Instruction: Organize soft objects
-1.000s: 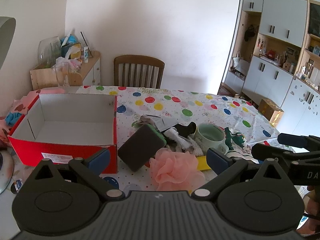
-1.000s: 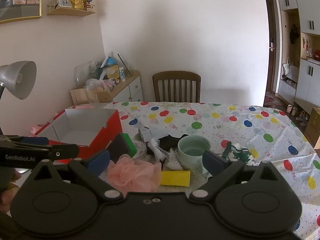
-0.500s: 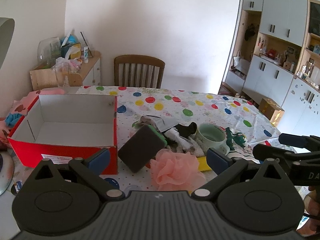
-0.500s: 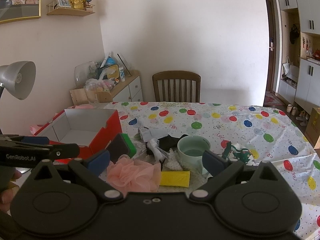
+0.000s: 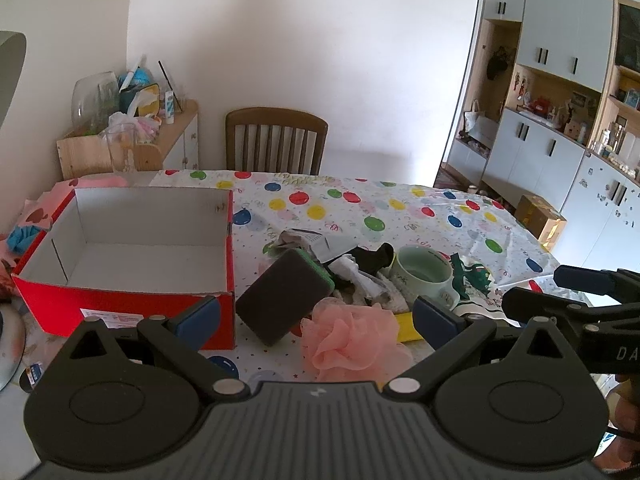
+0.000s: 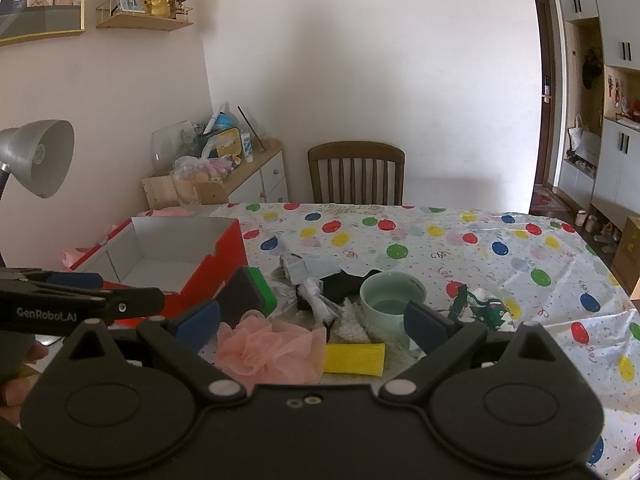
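Left wrist view shows the left gripper [image 5: 316,318] with its blue pads spread wide and nothing between them, held low over the near table edge. Framed between the pads lie the pink mesh bath pouf [image 5: 352,338] and, leaning just behind it to the left, the dark sponge with a green backing [image 5: 284,296]. A yellow sponge [image 5: 408,326] peeks out beside the pouf, and crumpled cloths [image 5: 360,276] pile up against a pale green mug [image 5: 424,278]. The red cardboard box [image 5: 124,304], white inside and with nothing visible in it, sits to the left, close to the dark sponge.

From the right wrist view, the right gripper [image 6: 312,326] is likewise wide apart and holds nothing, hanging above the same pouf [image 6: 272,350] and yellow sponge [image 6: 354,358]; the left tool reaches in from the left edge.

Compared with a second ago, almost nothing has changed: both tools have held their poses, with only a slight drift of the left view, and no object has shifted. My judgement is that sorting has not begun; the soft things all lie outside the box, and the pouf looks like the nearest first pick.
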Available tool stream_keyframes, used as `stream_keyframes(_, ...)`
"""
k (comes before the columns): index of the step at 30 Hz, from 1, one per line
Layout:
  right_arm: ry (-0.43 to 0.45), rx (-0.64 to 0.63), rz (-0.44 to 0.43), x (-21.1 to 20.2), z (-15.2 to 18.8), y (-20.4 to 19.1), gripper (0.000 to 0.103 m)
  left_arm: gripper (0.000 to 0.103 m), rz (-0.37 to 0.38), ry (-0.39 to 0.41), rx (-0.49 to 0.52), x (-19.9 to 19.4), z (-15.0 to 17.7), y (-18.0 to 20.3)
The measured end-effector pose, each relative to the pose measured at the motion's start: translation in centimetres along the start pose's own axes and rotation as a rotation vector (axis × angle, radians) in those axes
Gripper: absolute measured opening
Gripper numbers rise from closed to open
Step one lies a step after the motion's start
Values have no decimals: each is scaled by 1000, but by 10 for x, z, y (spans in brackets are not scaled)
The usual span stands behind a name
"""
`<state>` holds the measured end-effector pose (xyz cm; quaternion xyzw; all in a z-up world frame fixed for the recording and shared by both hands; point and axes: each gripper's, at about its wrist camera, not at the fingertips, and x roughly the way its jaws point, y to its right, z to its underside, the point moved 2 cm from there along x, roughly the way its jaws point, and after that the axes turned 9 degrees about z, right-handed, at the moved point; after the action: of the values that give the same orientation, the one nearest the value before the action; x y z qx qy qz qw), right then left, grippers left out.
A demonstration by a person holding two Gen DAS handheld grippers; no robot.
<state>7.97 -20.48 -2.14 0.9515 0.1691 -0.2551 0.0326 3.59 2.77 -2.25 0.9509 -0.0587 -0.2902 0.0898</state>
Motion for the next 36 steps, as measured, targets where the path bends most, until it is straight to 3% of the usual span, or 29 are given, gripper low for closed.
stream_keyframes(24,-7,55,23,11,1,15,98,103,24,-22,-9,13,-4,0)
stream_keyframes(36,-25,159,180,31,7,77,99,103,55,-61,0,44,-8,4)
